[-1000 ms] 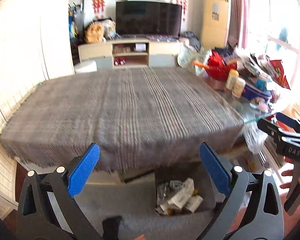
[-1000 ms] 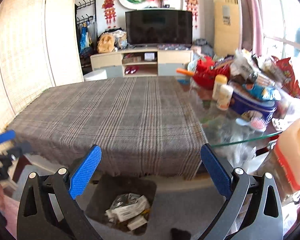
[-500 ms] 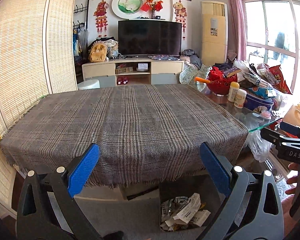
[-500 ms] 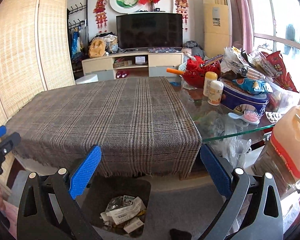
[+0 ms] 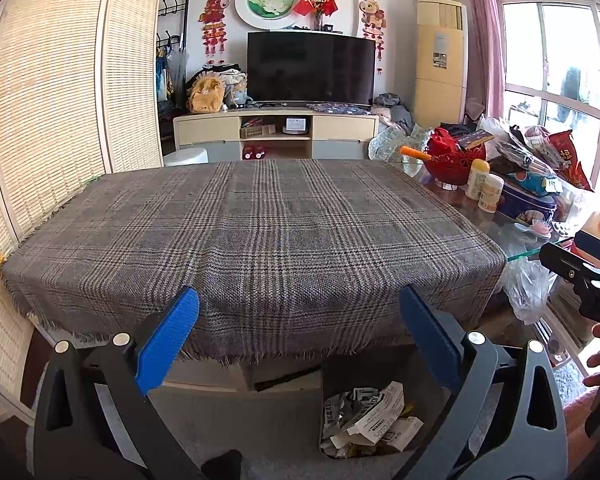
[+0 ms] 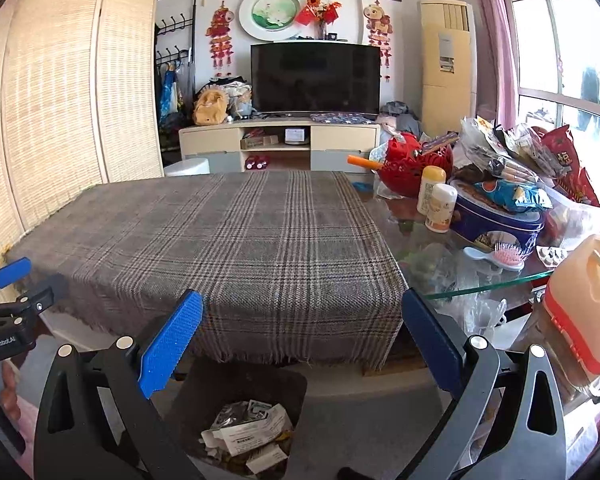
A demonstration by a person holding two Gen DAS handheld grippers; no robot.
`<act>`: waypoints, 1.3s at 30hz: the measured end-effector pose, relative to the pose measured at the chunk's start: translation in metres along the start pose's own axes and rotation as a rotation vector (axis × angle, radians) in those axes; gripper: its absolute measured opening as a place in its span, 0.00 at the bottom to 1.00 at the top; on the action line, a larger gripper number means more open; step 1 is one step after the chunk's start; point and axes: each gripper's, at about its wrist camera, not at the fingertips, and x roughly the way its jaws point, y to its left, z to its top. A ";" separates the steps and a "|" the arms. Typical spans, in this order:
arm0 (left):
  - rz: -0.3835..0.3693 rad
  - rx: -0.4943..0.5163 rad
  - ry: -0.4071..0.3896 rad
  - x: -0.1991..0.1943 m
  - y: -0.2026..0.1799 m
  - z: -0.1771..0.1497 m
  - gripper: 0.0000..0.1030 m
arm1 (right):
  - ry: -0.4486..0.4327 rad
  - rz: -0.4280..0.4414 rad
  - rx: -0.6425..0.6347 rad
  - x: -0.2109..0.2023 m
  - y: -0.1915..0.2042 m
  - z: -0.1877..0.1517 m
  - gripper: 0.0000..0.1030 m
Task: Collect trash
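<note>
A dark grey trash bin [image 5: 340, 372] stands on the floor at the table's front edge, holding crumpled paper and wrappers [image 5: 372, 416]. My left gripper [image 5: 298, 334] hovers above and just left of it, open, with nothing between its blue pads. In the right wrist view the same bin [image 6: 240, 380] with its paper trash [image 6: 248, 436] lies below my right gripper [image 6: 300, 336], which is also open and empty. Each gripper shows in the other's view: the right gripper [image 5: 564, 252] at the right edge, the left gripper [image 6: 32, 276] at the left edge.
A plaid cloth [image 5: 260, 232] covers most of the table. Its glass right end carries a red basket [image 6: 414, 164], a blue tin [image 6: 496, 220], bottles and snack bags. An orange jug [image 6: 584, 300] stands at the right, and a plastic bag [image 5: 526, 284] hangs under the glass.
Both grippers have lifted and tilted up, so the bin has slid lower in each view and more of the room shows. Both stay open and empty.
</note>
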 end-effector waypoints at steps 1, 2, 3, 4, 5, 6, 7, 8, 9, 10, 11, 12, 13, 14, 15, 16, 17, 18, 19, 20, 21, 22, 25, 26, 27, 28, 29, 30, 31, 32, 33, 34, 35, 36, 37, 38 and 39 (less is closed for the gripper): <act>-0.002 0.004 0.001 0.000 -0.001 0.000 0.92 | 0.001 0.000 0.000 0.000 0.000 0.000 0.97; -0.002 0.008 0.001 0.001 -0.003 0.000 0.92 | 0.001 0.000 0.000 0.000 0.001 0.000 0.97; -0.005 0.011 0.002 0.001 -0.004 0.000 0.92 | 0.001 0.002 -0.001 0.000 0.001 0.000 0.97; -0.007 0.014 0.003 0.001 -0.004 0.000 0.92 | 0.001 0.003 -0.002 0.000 0.001 0.000 0.97; -0.008 0.016 0.002 0.000 -0.005 0.000 0.92 | 0.000 0.003 -0.005 0.000 0.001 0.000 0.97; -0.009 0.018 0.000 0.000 -0.006 0.000 0.92 | 0.000 0.004 -0.008 -0.001 0.002 -0.001 0.97; -0.009 0.021 -0.001 -0.001 -0.007 0.000 0.92 | 0.002 0.004 -0.011 0.000 0.002 -0.001 0.97; -0.006 0.024 -0.002 -0.001 -0.007 0.000 0.92 | 0.004 0.002 -0.013 0.000 0.003 -0.002 0.97; -0.006 0.025 -0.003 -0.001 -0.008 0.000 0.92 | 0.007 0.000 -0.016 0.000 0.003 -0.002 0.97; -0.008 0.025 -0.003 -0.001 -0.008 0.000 0.92 | 0.010 -0.002 -0.018 0.000 0.004 -0.003 0.97; -0.009 0.024 -0.004 -0.002 -0.008 0.000 0.92 | 0.011 -0.002 -0.018 0.001 0.003 -0.003 0.97; -0.009 0.023 -0.004 -0.002 -0.008 0.000 0.92 | 0.012 -0.003 -0.017 0.000 0.003 -0.003 0.97; -0.012 0.021 -0.004 -0.002 -0.008 0.000 0.92 | 0.011 -0.002 -0.016 0.000 0.003 -0.003 0.97; -0.014 0.021 -0.002 -0.002 -0.009 0.000 0.92 | 0.010 -0.002 -0.016 0.000 0.003 -0.003 0.97; -0.015 0.020 -0.002 -0.002 -0.008 0.001 0.92 | 0.010 -0.003 -0.018 0.000 0.003 -0.003 0.97; -0.016 0.020 -0.004 -0.002 -0.009 0.001 0.92 | 0.009 -0.004 -0.017 0.000 0.003 -0.003 0.97; -0.016 0.020 -0.006 -0.003 -0.008 0.001 0.92 | 0.010 -0.004 -0.015 0.000 0.003 -0.003 0.97; -0.015 0.021 -0.008 -0.003 -0.009 0.001 0.92 | 0.012 -0.003 -0.013 0.000 0.003 -0.003 0.97; -0.015 0.021 -0.009 -0.004 -0.009 0.001 0.92 | 0.014 -0.003 -0.011 0.001 0.002 -0.003 0.97; -0.015 0.021 -0.009 -0.004 -0.009 0.001 0.92 | 0.015 -0.004 -0.011 0.001 0.002 -0.003 0.97; -0.014 0.021 -0.009 -0.004 -0.009 0.001 0.92 | 0.014 -0.004 -0.012 0.001 0.002 -0.003 0.97; -0.013 0.021 -0.009 -0.004 -0.009 0.001 0.92 | 0.013 -0.005 -0.013 0.000 0.002 -0.003 0.97; -0.012 0.021 -0.010 -0.004 -0.009 0.002 0.92 | 0.010 -0.008 -0.013 -0.001 0.002 -0.003 0.97; -0.013 0.021 -0.011 -0.004 -0.009 0.003 0.92 | 0.010 -0.008 -0.011 -0.001 0.002 -0.003 0.97; -0.011 0.021 -0.011 -0.004 -0.009 0.003 0.92 | 0.011 -0.009 -0.008 -0.001 0.001 -0.003 0.97; -0.010 0.021 -0.012 -0.004 -0.009 0.003 0.92 | 0.012 -0.010 -0.006 -0.001 0.001 -0.003 0.97; -0.010 0.022 -0.012 -0.004 -0.009 0.003 0.92 | 0.013 -0.011 -0.005 -0.001 0.000 -0.003 0.97; -0.011 0.023 -0.012 -0.004 -0.009 0.003 0.92 | 0.013 -0.011 -0.003 -0.001 -0.001 -0.003 0.97; -0.009 0.023 -0.012 -0.004 -0.009 0.003 0.92 | 0.011 -0.010 -0.002 -0.002 -0.001 -0.003 0.97; -0.008 0.023 -0.013 -0.004 -0.009 0.003 0.92 | 0.010 -0.011 -0.001 -0.002 -0.001 -0.003 0.97; -0.007 0.023 -0.014 -0.004 -0.009 0.003 0.92 | 0.009 -0.011 -0.001 -0.002 -0.001 -0.003 0.97; -0.006 0.023 -0.014 -0.004 -0.009 0.003 0.92 | 0.011 -0.012 -0.001 -0.002 -0.001 -0.003 0.97; -0.005 0.021 -0.014 -0.003 -0.008 0.003 0.92 | 0.013 -0.012 0.001 -0.001 -0.002 -0.003 0.97; -0.005 0.020 -0.014 -0.003 -0.008 0.003 0.92 | 0.013 -0.012 0.002 -0.001 -0.002 -0.003 0.97; -0.003 0.019 -0.014 -0.003 -0.008 0.004 0.92 | 0.013 -0.012 0.004 -0.001 -0.002 -0.003 0.97; -0.002 0.019 -0.015 -0.003 -0.008 0.004 0.92 | 0.012 -0.011 0.005 -0.001 -0.002 -0.003 0.97; -0.003 0.020 -0.014 -0.003 -0.008 0.004 0.92 | 0.012 -0.012 0.006 -0.001 -0.003 -0.002 0.97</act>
